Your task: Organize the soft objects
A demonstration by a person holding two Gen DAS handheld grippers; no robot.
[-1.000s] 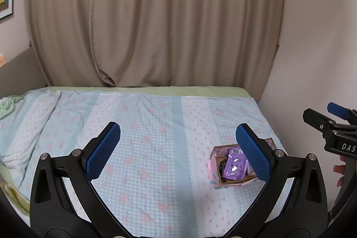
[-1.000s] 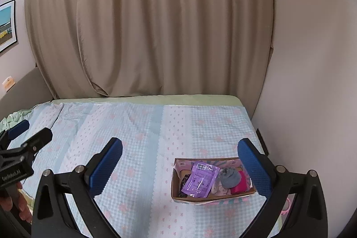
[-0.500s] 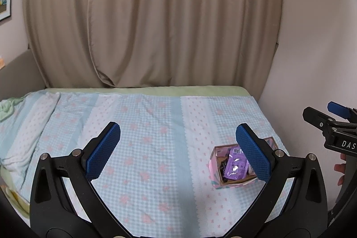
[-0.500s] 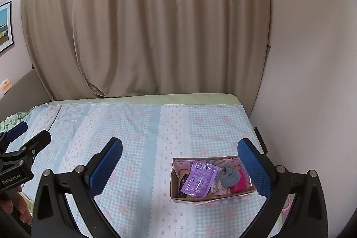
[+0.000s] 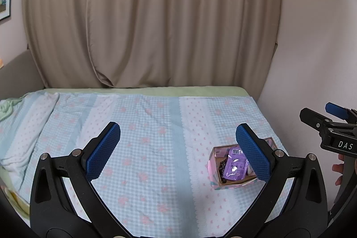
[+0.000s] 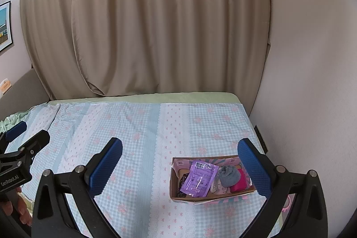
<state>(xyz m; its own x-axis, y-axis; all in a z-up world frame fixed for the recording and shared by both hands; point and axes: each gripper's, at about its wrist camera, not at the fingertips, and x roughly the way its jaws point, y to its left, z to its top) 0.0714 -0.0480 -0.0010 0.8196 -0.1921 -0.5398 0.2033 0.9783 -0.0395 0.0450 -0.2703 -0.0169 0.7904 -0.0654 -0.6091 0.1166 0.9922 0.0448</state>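
From the left wrist we see our left gripper [image 5: 178,148] spread wide and empty above the bedspread [image 5: 145,148]; the cardboard box [image 5: 217,182] of soft things lies on the bed partly behind the right-hand finger [image 5: 253,154]. From the right wrist, our right gripper [image 6: 179,163] is equally wide apart, the box [image 6: 200,196] low between its fingers, near the right one, holding a purple packet [image 6: 199,177] and grey sock [image 6: 228,175].

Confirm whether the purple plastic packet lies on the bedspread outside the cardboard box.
No, the purple plastic packet sits inside the open cardboard box, beside a grey sock bundle.
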